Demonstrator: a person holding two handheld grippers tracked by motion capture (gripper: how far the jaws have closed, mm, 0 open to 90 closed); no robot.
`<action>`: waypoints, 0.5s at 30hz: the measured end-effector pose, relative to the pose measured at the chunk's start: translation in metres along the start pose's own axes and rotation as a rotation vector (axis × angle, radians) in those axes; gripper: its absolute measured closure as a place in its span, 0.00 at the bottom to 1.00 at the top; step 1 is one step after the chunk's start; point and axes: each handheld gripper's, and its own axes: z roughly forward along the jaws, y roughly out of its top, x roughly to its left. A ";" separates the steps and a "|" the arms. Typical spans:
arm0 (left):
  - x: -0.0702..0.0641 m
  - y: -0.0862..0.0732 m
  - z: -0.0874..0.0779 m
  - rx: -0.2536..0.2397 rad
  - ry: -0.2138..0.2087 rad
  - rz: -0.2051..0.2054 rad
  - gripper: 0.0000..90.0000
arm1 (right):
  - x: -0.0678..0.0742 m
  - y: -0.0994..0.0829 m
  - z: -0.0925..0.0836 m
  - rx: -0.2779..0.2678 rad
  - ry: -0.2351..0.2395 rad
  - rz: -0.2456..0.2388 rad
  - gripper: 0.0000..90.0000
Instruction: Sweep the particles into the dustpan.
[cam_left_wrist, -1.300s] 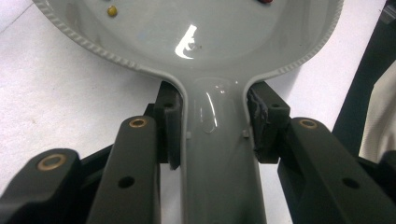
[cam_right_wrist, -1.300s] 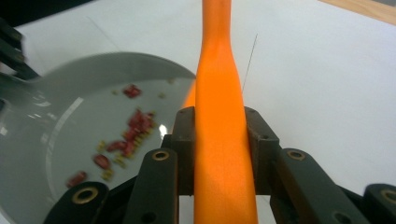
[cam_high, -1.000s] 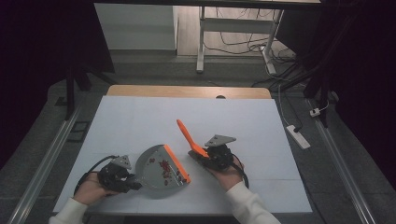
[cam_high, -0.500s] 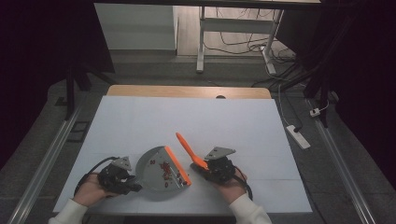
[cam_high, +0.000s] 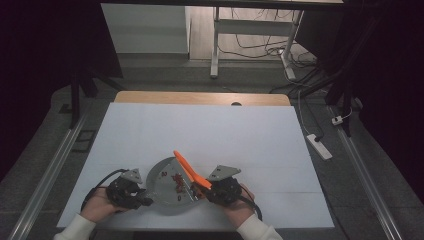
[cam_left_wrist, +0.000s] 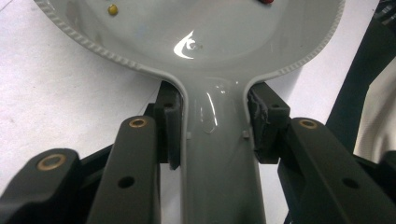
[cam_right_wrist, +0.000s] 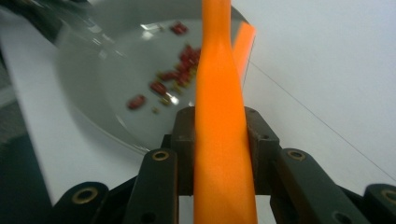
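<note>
- Since the earlier picture, the right gripper (cam_high: 202, 189) has drawn back toward the person and nearer the dustpan, and the orange brush handle now leans over the pan instead of standing out beyond it.
- Left gripper (cam_high: 142, 200) has kept its place at the near left of the white table (cam_high: 240, 135).
- Its jaws are clamped on the grey dustpan (cam_left_wrist: 205, 42) by the handle; in the left gripper view the pads press both sides of the handle just below where it widens into the scoop.
- Right gripper's jaws are closed on the orange brush handle (cam_right_wrist: 219, 140), which runs up between the pads in the right gripper view.
- From above, the dustpan (cam_high: 167, 185) lies on the table's near edge between the two grippers, with the orange handle (cam_high: 187, 167) slanting across its right side.
- Small red and yellowish bits (cam_right_wrist: 175, 79) lie scattered in the middle of the scoop.
- One yellow bit (cam_left_wrist: 112, 9) sits near the scoop's rim in the left gripper view.
</note>
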 end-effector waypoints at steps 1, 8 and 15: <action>0.000 0.000 0.001 0.002 0.002 0.000 0.69 | 0.002 0.001 0.001 -0.002 0.026 0.013 0.78; 0.000 0.000 0.002 -0.011 -0.002 -0.003 0.69 | -0.003 0.003 -0.003 -0.072 0.015 0.014 0.78; 0.000 0.000 0.003 -0.022 -0.006 -0.003 0.69 | -0.035 -0.002 -0.017 -0.110 -0.055 0.101 0.78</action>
